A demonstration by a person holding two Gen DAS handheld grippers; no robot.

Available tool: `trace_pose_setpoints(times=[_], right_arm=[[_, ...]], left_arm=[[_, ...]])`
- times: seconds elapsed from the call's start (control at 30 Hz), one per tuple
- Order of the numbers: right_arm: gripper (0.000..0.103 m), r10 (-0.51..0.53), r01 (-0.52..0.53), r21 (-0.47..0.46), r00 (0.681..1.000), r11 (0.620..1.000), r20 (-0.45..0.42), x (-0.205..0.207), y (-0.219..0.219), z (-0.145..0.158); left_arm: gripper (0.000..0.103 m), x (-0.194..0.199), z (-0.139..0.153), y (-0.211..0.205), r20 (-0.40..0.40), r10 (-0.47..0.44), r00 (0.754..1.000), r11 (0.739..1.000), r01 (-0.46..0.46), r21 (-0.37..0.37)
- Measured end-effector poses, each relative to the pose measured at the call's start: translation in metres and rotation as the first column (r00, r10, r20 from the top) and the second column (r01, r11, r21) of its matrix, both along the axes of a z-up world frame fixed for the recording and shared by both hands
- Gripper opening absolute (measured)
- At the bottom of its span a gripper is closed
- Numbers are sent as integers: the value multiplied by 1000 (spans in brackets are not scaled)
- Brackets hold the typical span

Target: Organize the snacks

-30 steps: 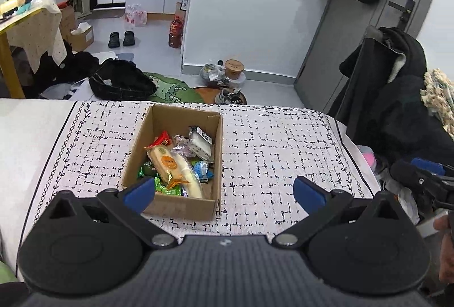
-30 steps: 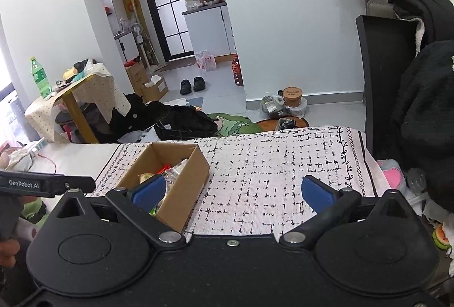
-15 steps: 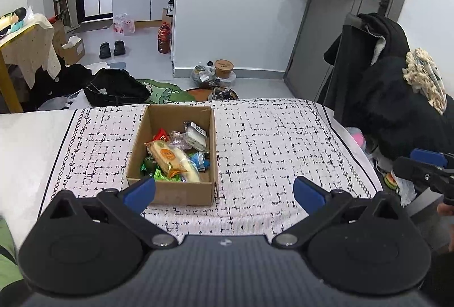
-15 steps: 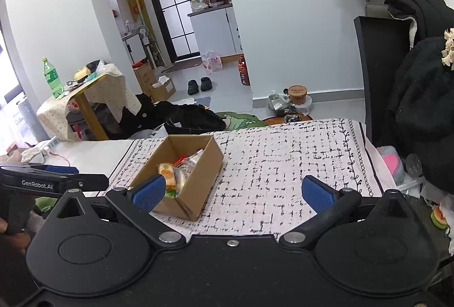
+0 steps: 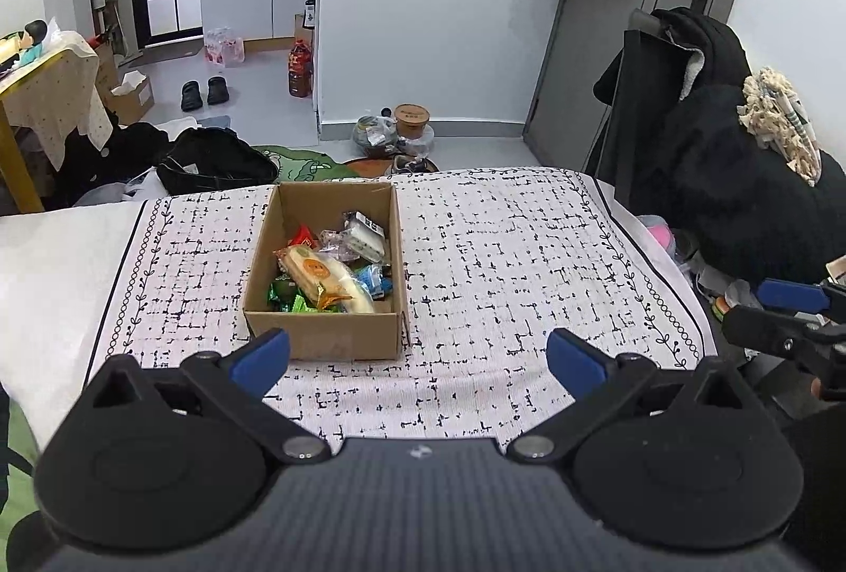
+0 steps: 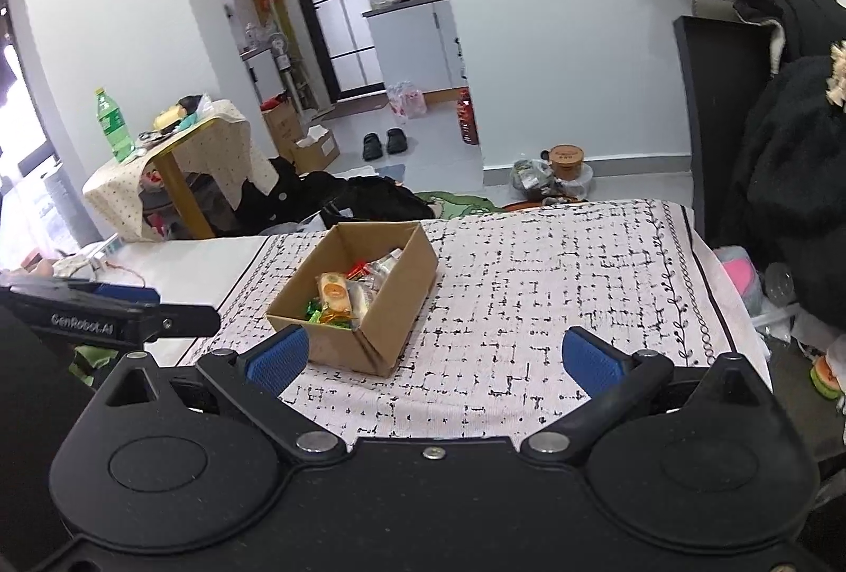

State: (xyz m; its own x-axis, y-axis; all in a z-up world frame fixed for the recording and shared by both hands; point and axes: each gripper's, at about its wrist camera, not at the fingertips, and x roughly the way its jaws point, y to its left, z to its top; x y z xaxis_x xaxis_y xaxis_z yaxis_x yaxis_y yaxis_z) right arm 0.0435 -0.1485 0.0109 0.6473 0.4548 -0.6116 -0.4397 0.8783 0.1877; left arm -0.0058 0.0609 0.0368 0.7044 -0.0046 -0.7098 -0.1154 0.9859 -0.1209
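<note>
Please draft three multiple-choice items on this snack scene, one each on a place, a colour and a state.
1. Where do the wrapped snacks lie?
A. Inside the open brown cardboard box
B. Scattered over the white black-patterned cloth
C. On the floor

2. What colour are the pads on the left gripper and the right gripper?
A. Red
B. Blue
C. Yellow

3. In what state are both grippers?
A. Shut on a snack
B. Shut and empty
C. Open and empty

Answers: 1 A, since every packet sits within the box walls; 2 B, since each fingertip shows a blue pad; 3 C, since the fingers stand wide apart with only cloth between them.
</note>
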Motion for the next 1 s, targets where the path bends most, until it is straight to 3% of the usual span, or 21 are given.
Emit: trace_pose_setpoints(times=[1.0], right_arm=[[103,-8,8,-23,1000,1000,-15,0,8,-1]], left_arm=[[103,-5,4,-2,5,-10,1000,1000,10,-3]])
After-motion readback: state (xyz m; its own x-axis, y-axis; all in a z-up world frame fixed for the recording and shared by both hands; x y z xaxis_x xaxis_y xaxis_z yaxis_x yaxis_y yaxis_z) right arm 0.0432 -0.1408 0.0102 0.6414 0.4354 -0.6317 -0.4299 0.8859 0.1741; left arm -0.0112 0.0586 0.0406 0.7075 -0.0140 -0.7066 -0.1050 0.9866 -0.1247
